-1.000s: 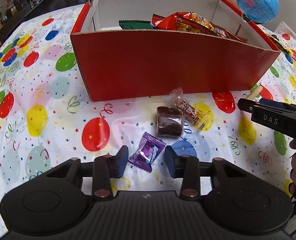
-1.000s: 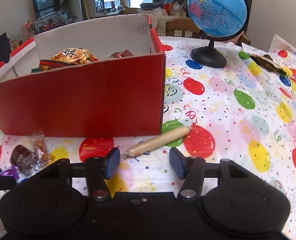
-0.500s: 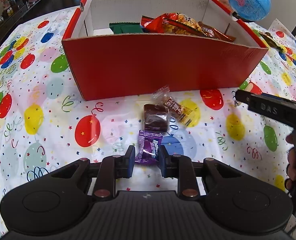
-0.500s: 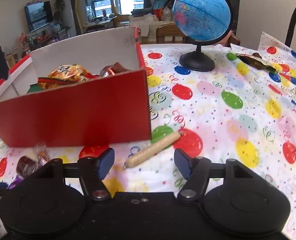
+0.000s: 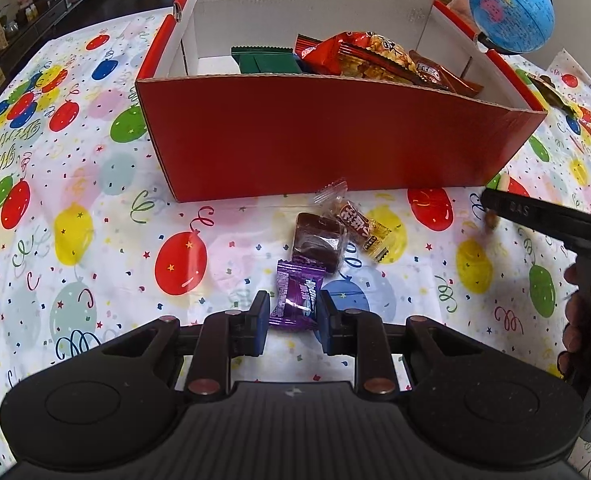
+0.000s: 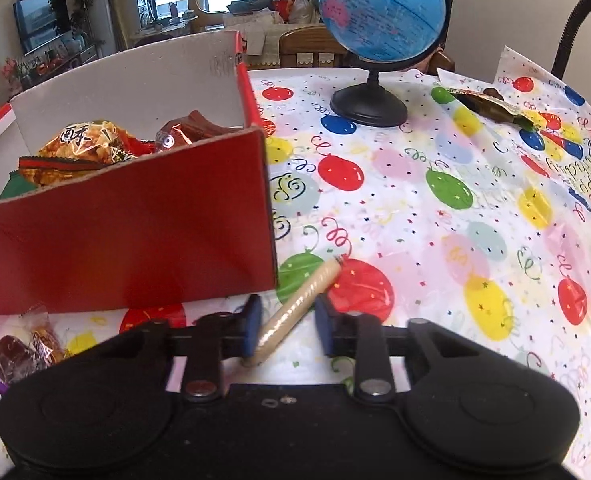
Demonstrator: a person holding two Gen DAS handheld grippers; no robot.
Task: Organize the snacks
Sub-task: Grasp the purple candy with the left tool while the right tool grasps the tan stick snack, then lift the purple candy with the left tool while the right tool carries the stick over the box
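My left gripper (image 5: 289, 316) is shut on a purple wrapped candy (image 5: 297, 294) that lies on the balloon-print tablecloth. Just beyond it lie a brown wrapped candy (image 5: 317, 240) and a clear-wrapped candy (image 5: 357, 224), in front of the red box (image 5: 335, 140) that holds several snack bags. At the box's right corner (image 6: 127, 232), my right gripper (image 6: 285, 322) is closing on a tan sausage stick (image 6: 315, 286). The stick lies slantwise between the jaws, and both pads touch it.
A blue globe (image 6: 379, 12) on a black stand is behind the box to the right. A dark snack wrapper (image 6: 491, 106) lies at the table's far right. A person's hand (image 5: 583, 308) holds the right gripper's handle. The cloth rises in a fold at the right.
The left jaws closed onto the purple candy and stayed put. The right jaws widened, moved in around the sausage stick, then closed on it.
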